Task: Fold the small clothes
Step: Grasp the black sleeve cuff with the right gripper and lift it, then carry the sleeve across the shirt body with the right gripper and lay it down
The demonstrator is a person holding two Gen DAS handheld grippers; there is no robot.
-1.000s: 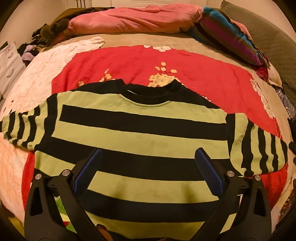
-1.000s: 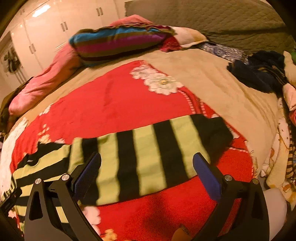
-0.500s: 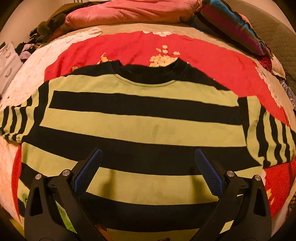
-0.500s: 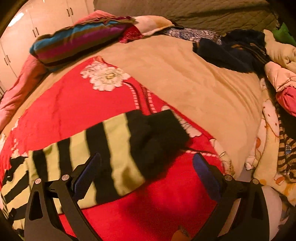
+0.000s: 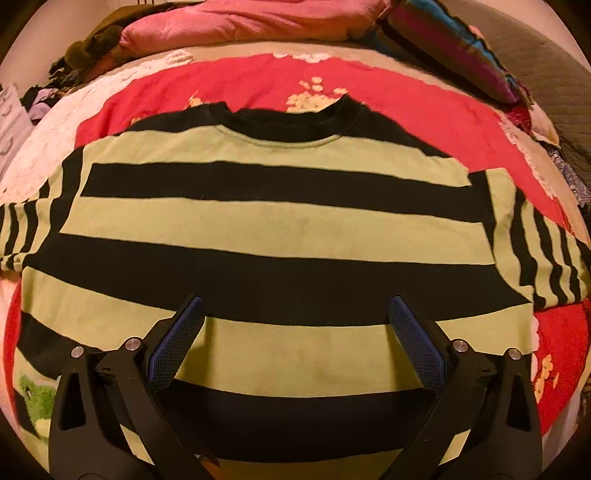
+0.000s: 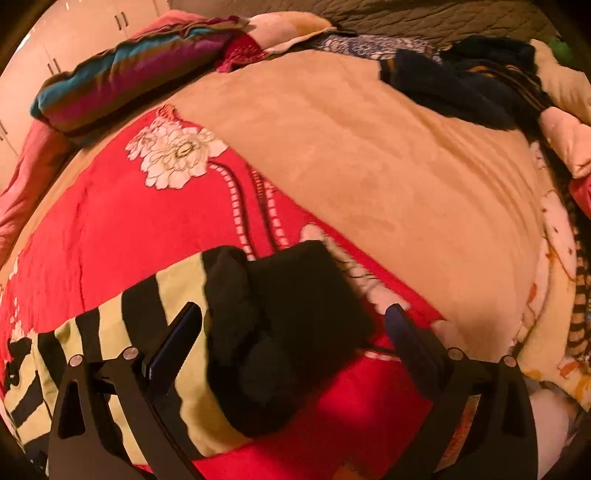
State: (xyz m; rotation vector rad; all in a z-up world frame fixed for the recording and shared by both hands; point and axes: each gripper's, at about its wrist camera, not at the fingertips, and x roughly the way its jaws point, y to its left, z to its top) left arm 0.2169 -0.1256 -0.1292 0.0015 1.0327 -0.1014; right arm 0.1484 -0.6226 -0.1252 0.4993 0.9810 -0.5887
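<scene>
A small green-and-black striped sweater (image 5: 280,229) lies flat, front up, on a red flowered blanket (image 5: 406,107), collar away from me and both sleeves spread out sideways. My left gripper (image 5: 295,314) hovers open over the lower body of the sweater, its blue pads (image 5: 177,343) wide apart with nothing between them. In the right wrist view the sweater's right sleeve (image 6: 170,332) ends in a black cuff (image 6: 295,317). My right gripper (image 6: 293,321) is open, with its fingers either side of that cuff and just above it.
The bed carries a tan blanket (image 6: 388,177), a striped pillow (image 6: 125,81) and a pink duvet (image 5: 240,22) at the head. Dark clothes (image 6: 461,81) and other garments are piled at the right edge. White drawers (image 5: 11,122) stand far left.
Both grippers have come forward and lower. The left one now sits closer over the sweater's body. The right one has travelled along the sleeve to its black cuff, which now lies between the open fingers.
</scene>
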